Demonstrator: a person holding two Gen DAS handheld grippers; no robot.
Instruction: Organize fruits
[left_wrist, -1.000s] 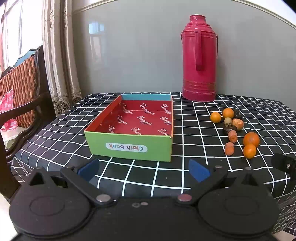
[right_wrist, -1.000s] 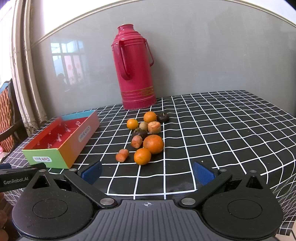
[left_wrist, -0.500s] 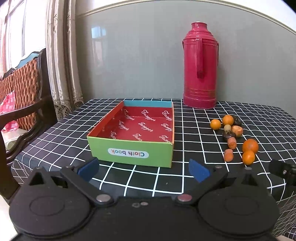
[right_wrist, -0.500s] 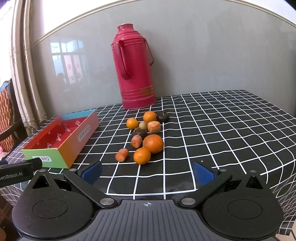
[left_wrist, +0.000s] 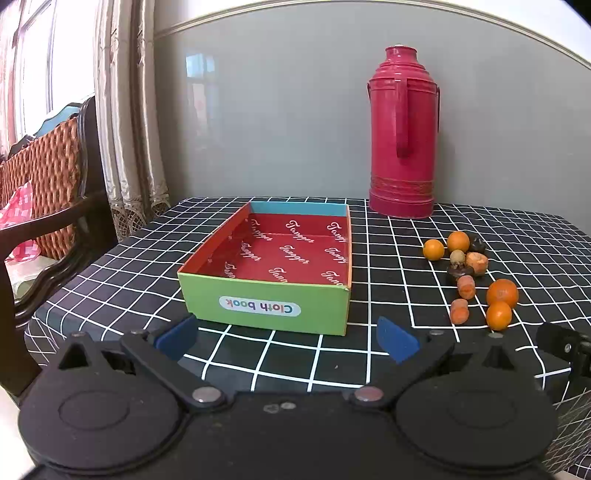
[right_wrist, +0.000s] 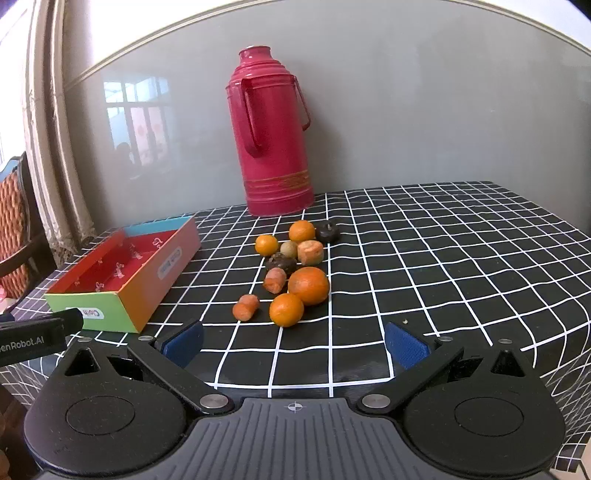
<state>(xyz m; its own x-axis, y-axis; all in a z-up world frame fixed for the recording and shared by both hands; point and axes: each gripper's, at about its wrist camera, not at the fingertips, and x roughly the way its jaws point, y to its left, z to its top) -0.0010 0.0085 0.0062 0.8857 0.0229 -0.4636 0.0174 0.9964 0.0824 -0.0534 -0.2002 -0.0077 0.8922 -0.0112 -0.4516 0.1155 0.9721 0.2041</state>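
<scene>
Left wrist: box (left_wrist: 269, 273) centre, empty, nothing sorted yet. Fruit pile (left_wrist: 471, 280) loose on tablecloth (left_wrist: 406, 258), right of box. Left gripper (left_wrist: 287, 338) wide open, holds nothing, just near of box.

Right wrist: right gripper (right_wrist: 294, 345) wide open, empty, near side of pile; nearest orange (right_wrist: 286, 309) ahead.

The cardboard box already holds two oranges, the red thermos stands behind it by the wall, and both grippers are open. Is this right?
Not quite. The left wrist view shows the cardboard box holding nothing; the oranges lie on the tablecloth. The red thermos stands by the wall, and the left gripper and right gripper are open.
</scene>
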